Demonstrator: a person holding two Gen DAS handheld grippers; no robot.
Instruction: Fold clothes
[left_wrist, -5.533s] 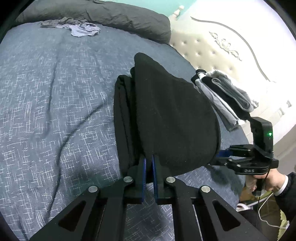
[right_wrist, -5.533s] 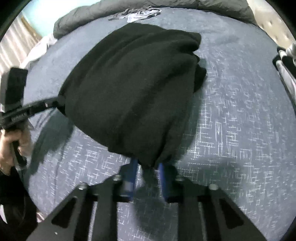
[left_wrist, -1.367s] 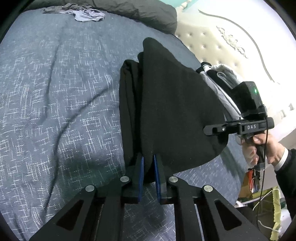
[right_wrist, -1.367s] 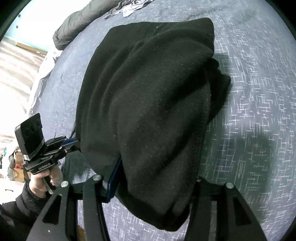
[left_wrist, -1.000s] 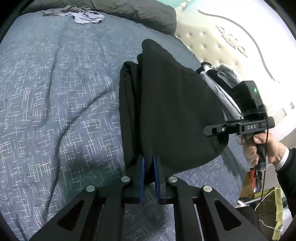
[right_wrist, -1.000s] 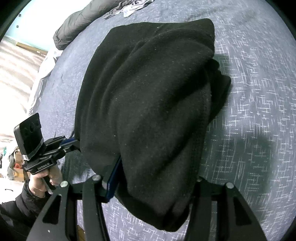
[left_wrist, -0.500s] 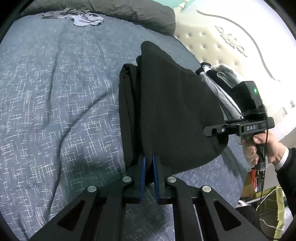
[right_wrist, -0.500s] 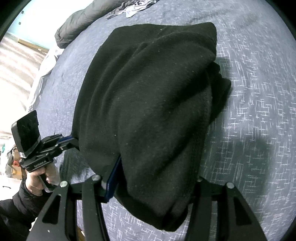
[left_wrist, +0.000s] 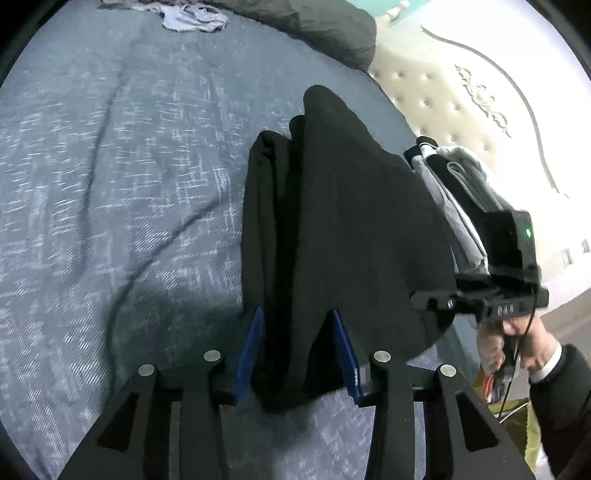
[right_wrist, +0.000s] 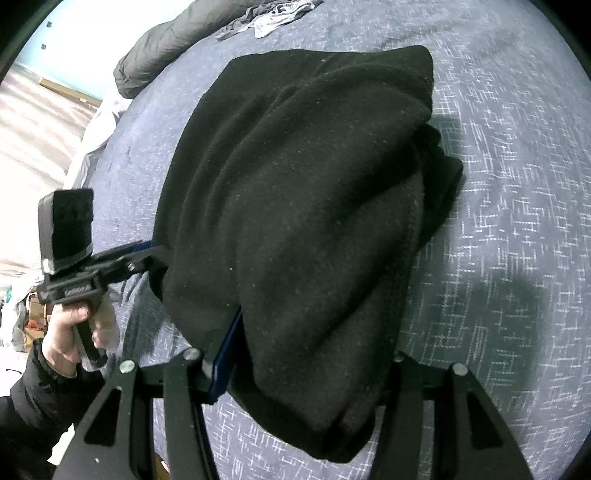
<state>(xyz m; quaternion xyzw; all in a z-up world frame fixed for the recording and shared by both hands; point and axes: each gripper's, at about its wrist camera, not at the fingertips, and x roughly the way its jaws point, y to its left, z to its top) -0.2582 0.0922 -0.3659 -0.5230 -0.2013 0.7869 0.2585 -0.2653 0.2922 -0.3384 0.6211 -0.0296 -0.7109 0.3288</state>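
A folded black fleece garment (left_wrist: 351, 229) lies lengthwise on the blue-grey bed (left_wrist: 110, 184), its near end lifted. My left gripper (left_wrist: 299, 350) is opening: its blue pads (left_wrist: 253, 347) stand apart with the garment's corner hanging loosely between them. In the right wrist view the left gripper (right_wrist: 147, 253) touches the garment's left edge. My right gripper (right_wrist: 314, 369) has a thick bundle of the garment (right_wrist: 314, 221) filling its wide jaws. One blue pad (right_wrist: 225, 354) presses the cloth; the other is hidden under it. From the left wrist view, the right gripper (left_wrist: 436, 306) holds the garment's right edge.
A stack of folded grey, black and white clothes (left_wrist: 454, 184) lies by the tufted headboard (left_wrist: 461, 110). A dark duvet (left_wrist: 314, 26) and a crumpled grey garment (left_wrist: 192, 18) sit at the far end of the bed. The bed's edge runs close on the right.
The left gripper's pads, pinched tight on the garment's corner half a second ago, have spread apart. The right gripper and its bundle have stayed put.
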